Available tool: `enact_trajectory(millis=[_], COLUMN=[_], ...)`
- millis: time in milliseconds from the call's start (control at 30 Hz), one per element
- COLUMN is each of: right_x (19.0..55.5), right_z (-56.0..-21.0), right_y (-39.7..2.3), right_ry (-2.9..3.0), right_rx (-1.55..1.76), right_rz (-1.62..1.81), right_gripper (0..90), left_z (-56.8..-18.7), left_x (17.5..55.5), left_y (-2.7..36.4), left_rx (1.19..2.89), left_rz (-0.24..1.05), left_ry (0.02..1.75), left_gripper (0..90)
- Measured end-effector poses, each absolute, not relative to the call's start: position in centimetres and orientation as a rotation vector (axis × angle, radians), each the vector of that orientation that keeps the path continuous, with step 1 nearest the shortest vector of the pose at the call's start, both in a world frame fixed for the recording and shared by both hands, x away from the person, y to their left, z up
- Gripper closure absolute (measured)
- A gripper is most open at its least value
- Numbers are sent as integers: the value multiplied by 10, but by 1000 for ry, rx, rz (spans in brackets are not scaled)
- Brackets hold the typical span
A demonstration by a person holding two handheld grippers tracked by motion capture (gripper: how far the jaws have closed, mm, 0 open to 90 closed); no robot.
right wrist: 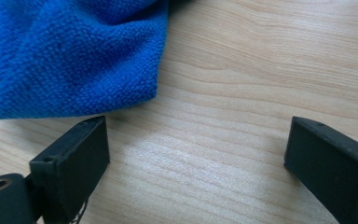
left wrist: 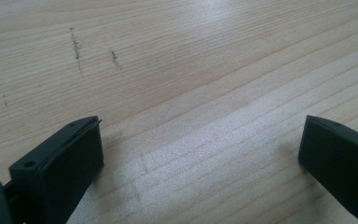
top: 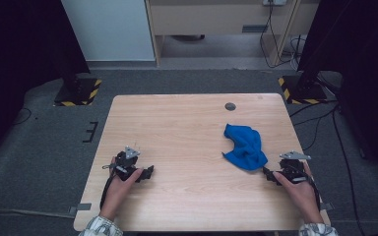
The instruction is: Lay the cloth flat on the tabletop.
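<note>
Poised to reach — right gripper (top: 271,175) wide, empty, just beside crumpled blue cloth (top: 246,145) on table (top: 187,128), right of centre. Left gripper (top: 146,173) wide, well apart. Next, probably — sliding onto cloth's near edge, pinching.

Wooden table (top: 192,128), grey grommet (top: 230,106), carpeted floor (top: 49,142)

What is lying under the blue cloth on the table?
The blue cloth lies crumpled straight on the wooden table. Bare wood shows all around it. Whether something small is hidden under its folds cannot be seen, because the cloth covers that spot.
</note>
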State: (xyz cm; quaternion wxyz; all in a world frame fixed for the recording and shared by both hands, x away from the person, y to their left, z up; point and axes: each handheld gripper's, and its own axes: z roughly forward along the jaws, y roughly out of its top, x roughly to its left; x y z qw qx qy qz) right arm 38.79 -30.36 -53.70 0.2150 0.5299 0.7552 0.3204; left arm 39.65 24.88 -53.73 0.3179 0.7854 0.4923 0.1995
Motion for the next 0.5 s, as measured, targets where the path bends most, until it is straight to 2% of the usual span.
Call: enact_trajectory(millis=[500], right_x=[384], right_z=[-506], right_y=[-295], right_ry=[2024], right_rx=[1332], right_rz=[992], right_gripper=[143], left_z=[-537], left_x=[396], left_y=[249], left_rx=[2066], left_rz=[525], left_ry=[1295], left_gripper=[0])
